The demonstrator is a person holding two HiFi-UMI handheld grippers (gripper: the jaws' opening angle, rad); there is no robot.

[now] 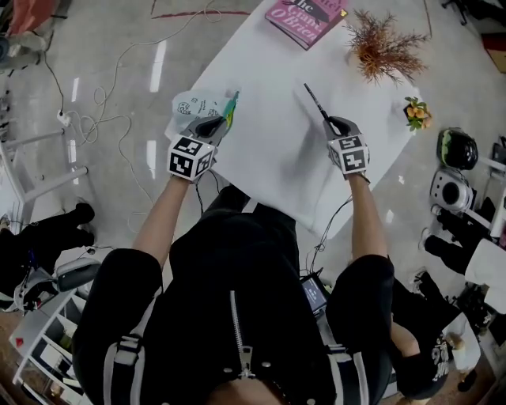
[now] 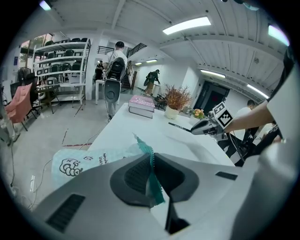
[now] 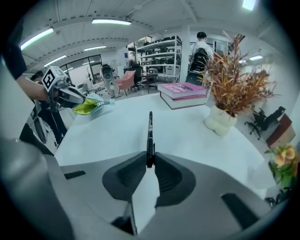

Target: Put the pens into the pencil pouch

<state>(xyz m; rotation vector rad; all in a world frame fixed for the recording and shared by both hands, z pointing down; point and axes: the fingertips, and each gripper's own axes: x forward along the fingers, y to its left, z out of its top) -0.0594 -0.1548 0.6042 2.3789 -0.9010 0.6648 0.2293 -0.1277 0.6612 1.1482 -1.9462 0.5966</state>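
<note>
A pale mint pencil pouch (image 1: 194, 104) with a cartoon print lies at the white table's left corner. My left gripper (image 1: 215, 124) is shut on its teal zipper edge (image 2: 153, 174) and lifts that edge a little; the pouch body (image 2: 77, 162) spreads out to the left. My right gripper (image 1: 332, 123) is shut on the end of a black pen (image 1: 315, 100), which points away above the tabletop. In the right gripper view the pen (image 3: 150, 136) sticks straight out from the closed jaws, and the pouch (image 3: 90, 106) shows yellow-green at the left gripper (image 3: 80, 99).
On the white table (image 1: 273, 158), a pink book (image 1: 304, 17) lies at the far edge, with a dried plant in a white vase (image 1: 385, 47) and a small flower pot (image 1: 416, 113) on the right. Cables (image 1: 111, 119) run over the floor on the left. People stand by shelves (image 2: 61, 70).
</note>
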